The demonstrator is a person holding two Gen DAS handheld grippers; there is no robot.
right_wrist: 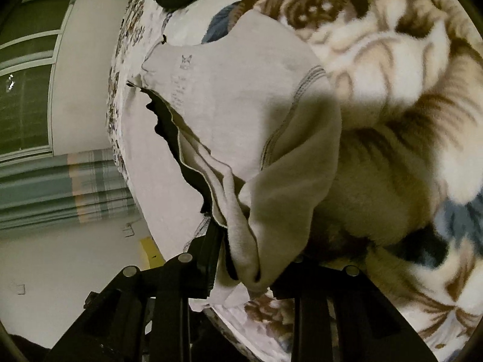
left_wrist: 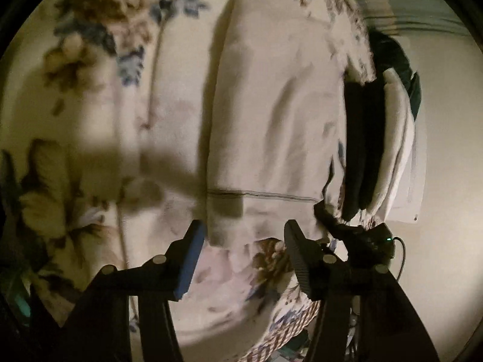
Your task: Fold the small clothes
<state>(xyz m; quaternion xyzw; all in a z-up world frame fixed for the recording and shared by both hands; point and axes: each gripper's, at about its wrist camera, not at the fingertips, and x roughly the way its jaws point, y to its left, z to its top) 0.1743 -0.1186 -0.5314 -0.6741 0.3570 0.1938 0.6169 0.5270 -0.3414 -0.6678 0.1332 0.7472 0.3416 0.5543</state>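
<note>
A cream garment (left_wrist: pixel 271 114) lies flat on a floral blanket (left_wrist: pixel 90 96). My left gripper (left_wrist: pixel 244 249) stands open at the garment's near corner, with the cloth edge between the fingertips and neither pad pressing it. At the garment's near right corner a black tool with a green light (left_wrist: pixel 371 238) looks like my other gripper. In the right wrist view my right gripper (right_wrist: pixel 250 268) is shut on a bunched fold of the cream garment (right_wrist: pixel 241 90), which bears a small cat print. The cloth hides the right finger's pad.
A stack of folded clothes, dark (left_wrist: pixel 362 138), white (left_wrist: pixel 392 138) and green, sits at the bed's right edge. Beyond the edge are a pale wall (left_wrist: pixel 446 120), a striped curtain (right_wrist: pixel 45 190) and a window (right_wrist: pixel 24 102). The blanket (right_wrist: pixel 392 96) spreads to the right.
</note>
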